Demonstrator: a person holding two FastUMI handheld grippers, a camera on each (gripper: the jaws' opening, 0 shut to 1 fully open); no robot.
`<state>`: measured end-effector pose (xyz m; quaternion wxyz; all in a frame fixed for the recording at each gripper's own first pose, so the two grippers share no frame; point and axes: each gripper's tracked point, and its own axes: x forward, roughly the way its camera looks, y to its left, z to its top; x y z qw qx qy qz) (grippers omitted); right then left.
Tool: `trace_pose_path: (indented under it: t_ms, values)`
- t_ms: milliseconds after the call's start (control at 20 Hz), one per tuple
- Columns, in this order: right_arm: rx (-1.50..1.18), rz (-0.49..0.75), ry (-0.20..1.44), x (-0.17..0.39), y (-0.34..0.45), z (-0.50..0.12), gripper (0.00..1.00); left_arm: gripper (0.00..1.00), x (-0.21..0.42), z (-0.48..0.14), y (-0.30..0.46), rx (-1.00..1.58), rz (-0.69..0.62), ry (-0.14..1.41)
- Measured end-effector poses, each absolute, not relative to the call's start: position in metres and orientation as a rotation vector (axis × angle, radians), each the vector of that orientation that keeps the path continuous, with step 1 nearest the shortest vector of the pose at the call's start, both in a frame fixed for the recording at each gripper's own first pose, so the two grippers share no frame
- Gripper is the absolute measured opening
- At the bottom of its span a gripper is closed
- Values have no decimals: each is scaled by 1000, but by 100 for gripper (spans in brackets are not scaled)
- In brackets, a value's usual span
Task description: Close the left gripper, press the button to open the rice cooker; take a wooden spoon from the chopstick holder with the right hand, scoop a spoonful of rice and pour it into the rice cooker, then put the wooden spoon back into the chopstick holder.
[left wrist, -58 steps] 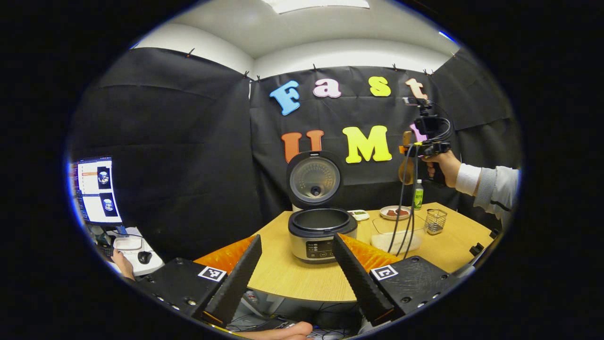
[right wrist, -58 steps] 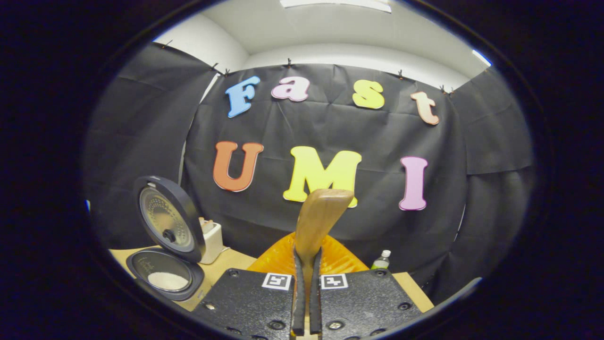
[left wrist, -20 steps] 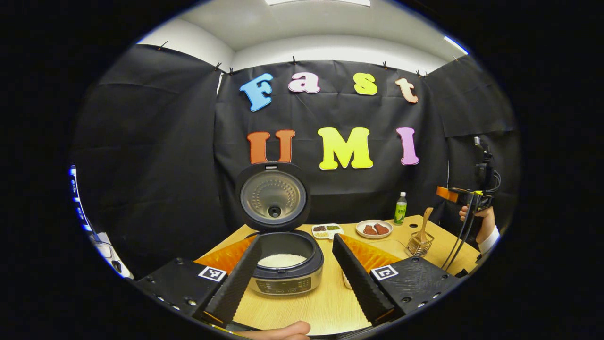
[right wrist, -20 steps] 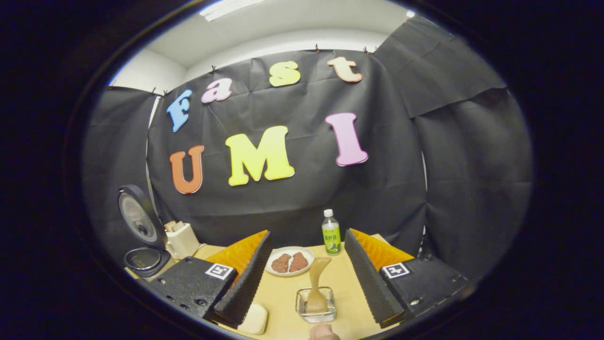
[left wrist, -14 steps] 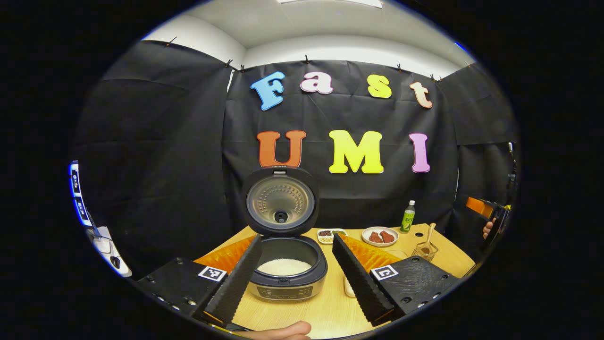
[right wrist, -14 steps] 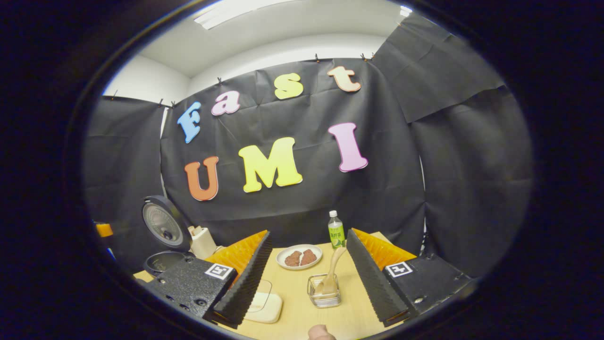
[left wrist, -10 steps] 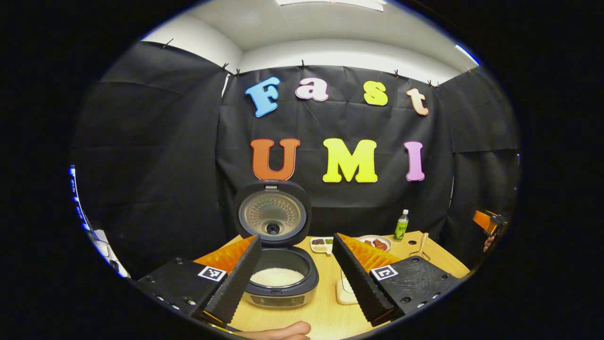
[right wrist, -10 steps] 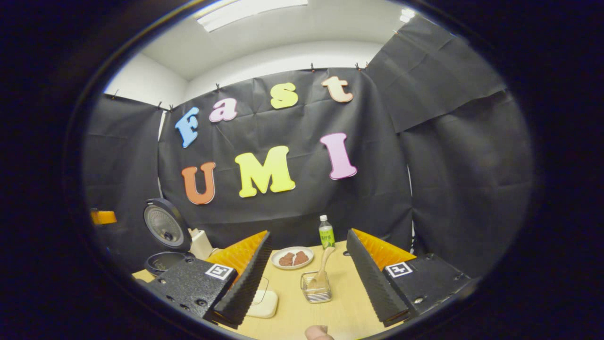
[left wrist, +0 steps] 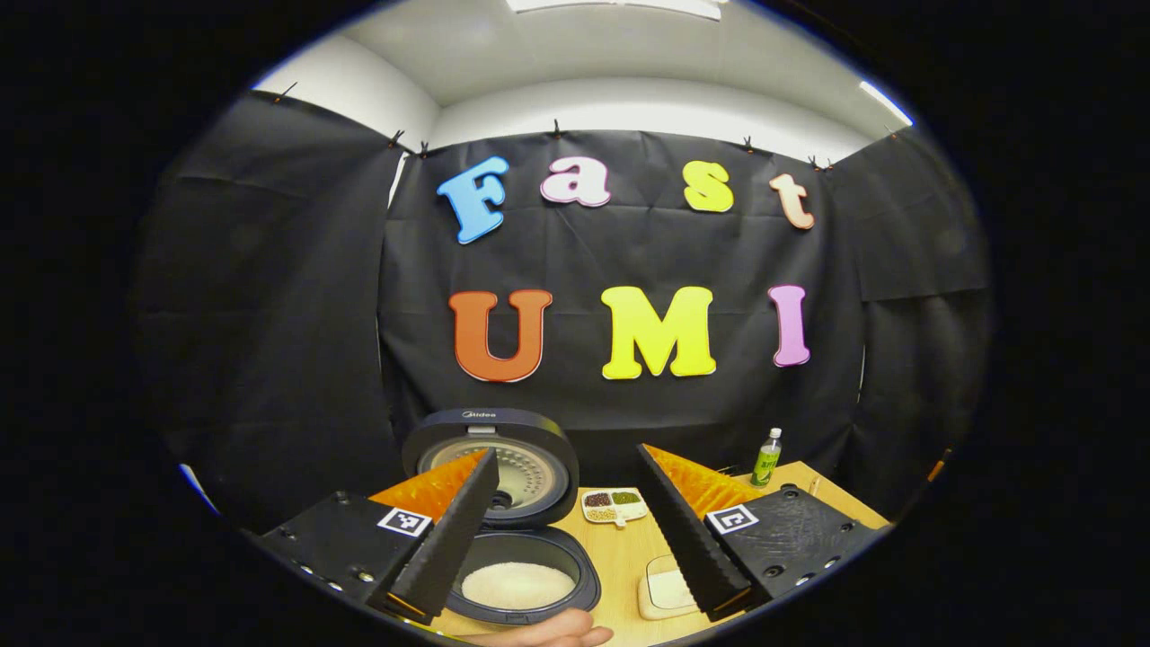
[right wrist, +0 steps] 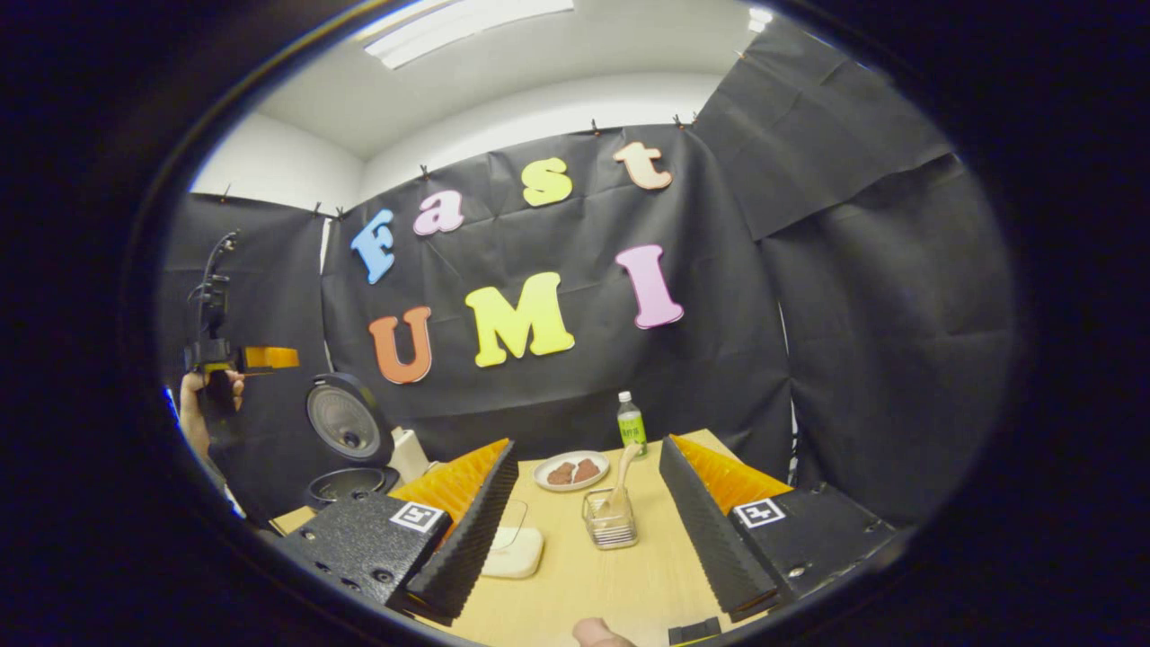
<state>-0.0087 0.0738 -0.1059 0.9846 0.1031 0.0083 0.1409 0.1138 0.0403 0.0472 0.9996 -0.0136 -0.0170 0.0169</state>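
Observation:
The rice cooker [left wrist: 526, 575] stands open with its lid [left wrist: 530, 454] upright and white rice [left wrist: 517, 584] in the pot. My left gripper [left wrist: 566, 451] hangs open just above and before it, nothing between its fingers. In the right gripper view the wooden spoon [right wrist: 622, 485] stands in the wire chopstick holder [right wrist: 611, 530] on the table. My right gripper [right wrist: 586, 443] is open and drawn back from the holder, which sits between its fingers farther off. The rice cooker [right wrist: 350, 440] is at the far left there, with the left gripper [right wrist: 256, 358] held up in a hand [right wrist: 193, 404].
On the wooden table [right wrist: 584, 584] are a plate of meat [right wrist: 570, 470], a green bottle [right wrist: 631, 422] and a white rice container [right wrist: 517, 548]. A small divided dish [left wrist: 614, 505] lies behind the cooker. Black cloth walls close in on all sides.
The right gripper, earlier shut on the wooden spoon, has let it go in the holder and pulled back open. The left gripper has swung closer over the cooker.

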Motion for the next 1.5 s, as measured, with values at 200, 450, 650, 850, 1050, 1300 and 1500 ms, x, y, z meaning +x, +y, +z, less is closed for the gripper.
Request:
trace_pose_path:
  t_ms: [200,450,650,850,1050,1300,1500]
  values:
    - [177,326,-36,-10,64,-106,100,96,157,52,83,-35,123,-66]
    - [233,336,-102,12,55,-109,100,94,208,81,123,-146,169,-228]
    - [273,278,-145,40,42,-114,100,94,243,90,143,-122,213,-322]
    - [304,322,-153,50,55,-117,100,94,262,106,146,-62,234,-420]
    - [334,353,-164,57,59,-119,92,94,288,88,153,-84,257,-304]
    - [343,354,-137,53,55,-124,100,94,301,45,165,-129,299,-71]
    - [328,353,-130,43,52,-124,100,96,291,41,169,-126,320,-15]
